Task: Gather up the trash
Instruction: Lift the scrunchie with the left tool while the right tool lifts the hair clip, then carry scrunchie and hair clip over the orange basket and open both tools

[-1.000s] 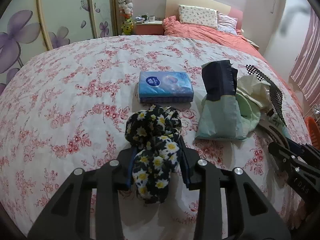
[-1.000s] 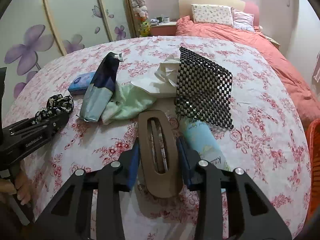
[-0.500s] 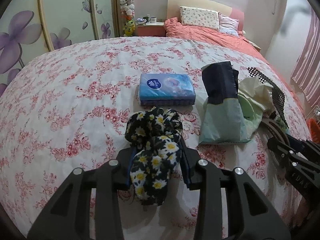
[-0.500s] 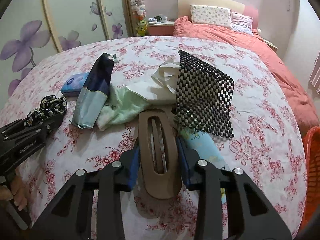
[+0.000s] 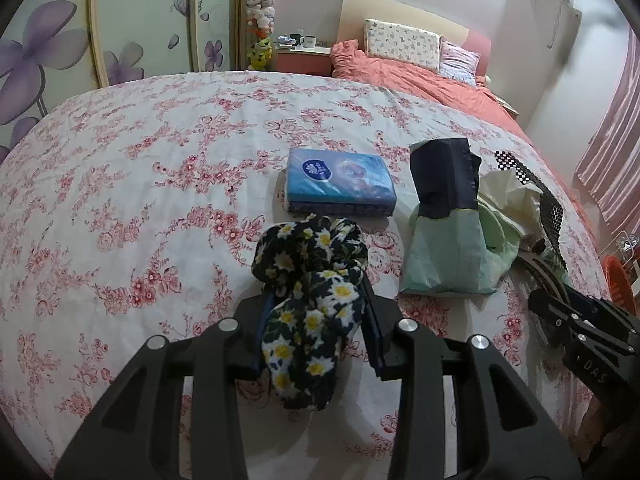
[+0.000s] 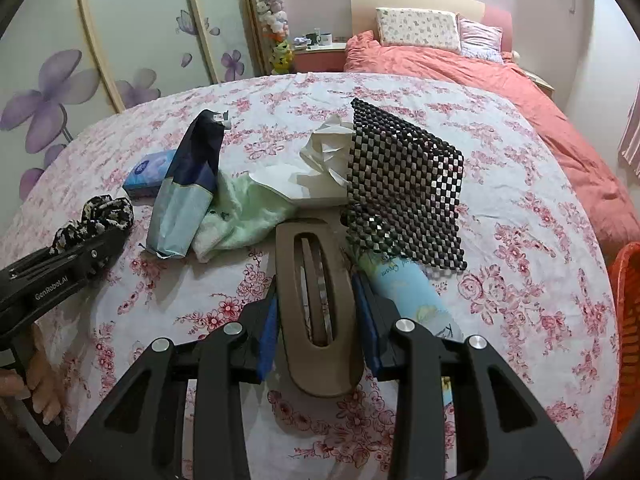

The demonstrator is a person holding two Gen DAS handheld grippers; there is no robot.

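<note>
My left gripper is shut on a black daisy-print scrunchie and holds it just above the floral bedspread. It also shows at the left of the right wrist view. My right gripper is shut on a brown oval hair clip, lifted off the bed. Ahead lie a blue tissue pack, a navy and pale-green bag, a light green cloth, crumpled white paper, a black beaded mat and a light blue tube.
An orange basket stands at the bed's right edge. A second bed with a coral duvet and pillows lies behind. Wardrobe doors with purple flowers line the left wall. A nightstand with mugs and a stack of plush toys stands at the back.
Both grippers have drawn back and risen slightly, each keeping its hold. The items on the bed have not moved.
</note>
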